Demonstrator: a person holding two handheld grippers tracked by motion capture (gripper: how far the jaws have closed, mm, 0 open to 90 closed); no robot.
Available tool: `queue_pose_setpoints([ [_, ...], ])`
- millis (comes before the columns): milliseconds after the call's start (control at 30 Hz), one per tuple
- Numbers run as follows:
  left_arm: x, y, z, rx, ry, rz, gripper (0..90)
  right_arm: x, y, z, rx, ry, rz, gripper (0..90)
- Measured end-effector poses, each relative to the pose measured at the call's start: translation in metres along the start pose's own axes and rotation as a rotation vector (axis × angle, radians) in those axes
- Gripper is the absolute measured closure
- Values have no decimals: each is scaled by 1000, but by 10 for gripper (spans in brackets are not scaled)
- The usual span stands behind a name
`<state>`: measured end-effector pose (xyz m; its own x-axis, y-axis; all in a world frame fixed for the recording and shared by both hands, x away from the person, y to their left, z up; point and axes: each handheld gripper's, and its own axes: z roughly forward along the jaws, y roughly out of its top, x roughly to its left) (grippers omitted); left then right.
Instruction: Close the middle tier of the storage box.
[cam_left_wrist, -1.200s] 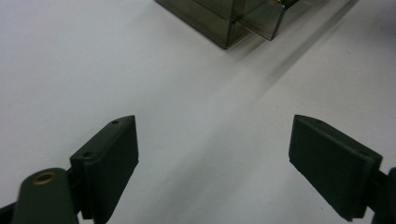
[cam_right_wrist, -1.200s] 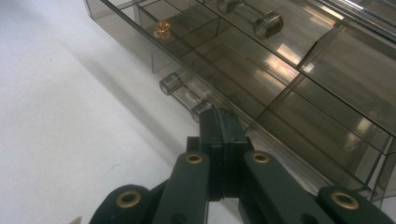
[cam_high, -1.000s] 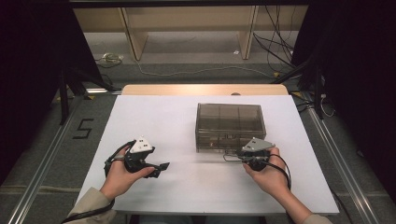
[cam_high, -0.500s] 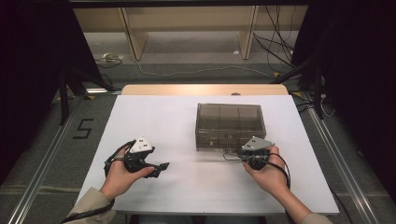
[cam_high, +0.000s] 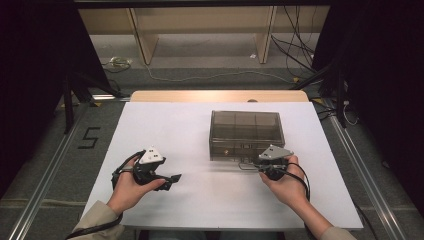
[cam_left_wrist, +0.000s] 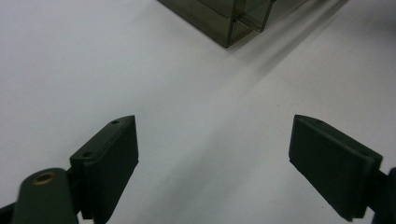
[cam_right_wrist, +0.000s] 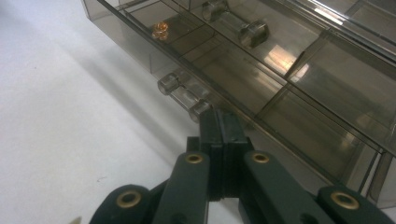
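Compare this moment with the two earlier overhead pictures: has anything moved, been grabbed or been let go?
Nothing visibly changed. The right claw stays shut at the drawer handle of the smoky plastic box; the left claw stays open over the white table.

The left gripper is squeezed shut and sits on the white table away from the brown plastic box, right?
Not quite. The left gripper is open: in the left gripper view its two jaws stand wide apart with nothing between them. The rest holds: it sits over the white table, away from the brown plastic box.
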<state>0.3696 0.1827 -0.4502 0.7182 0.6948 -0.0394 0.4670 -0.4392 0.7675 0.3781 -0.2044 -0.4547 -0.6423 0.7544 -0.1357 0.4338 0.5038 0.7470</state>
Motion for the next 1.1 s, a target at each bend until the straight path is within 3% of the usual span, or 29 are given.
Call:
queue_pose_setpoints([
  [1100,0,0,0,-1,-1,-2,160,-6,3,5,-3,-18,21,900],
])
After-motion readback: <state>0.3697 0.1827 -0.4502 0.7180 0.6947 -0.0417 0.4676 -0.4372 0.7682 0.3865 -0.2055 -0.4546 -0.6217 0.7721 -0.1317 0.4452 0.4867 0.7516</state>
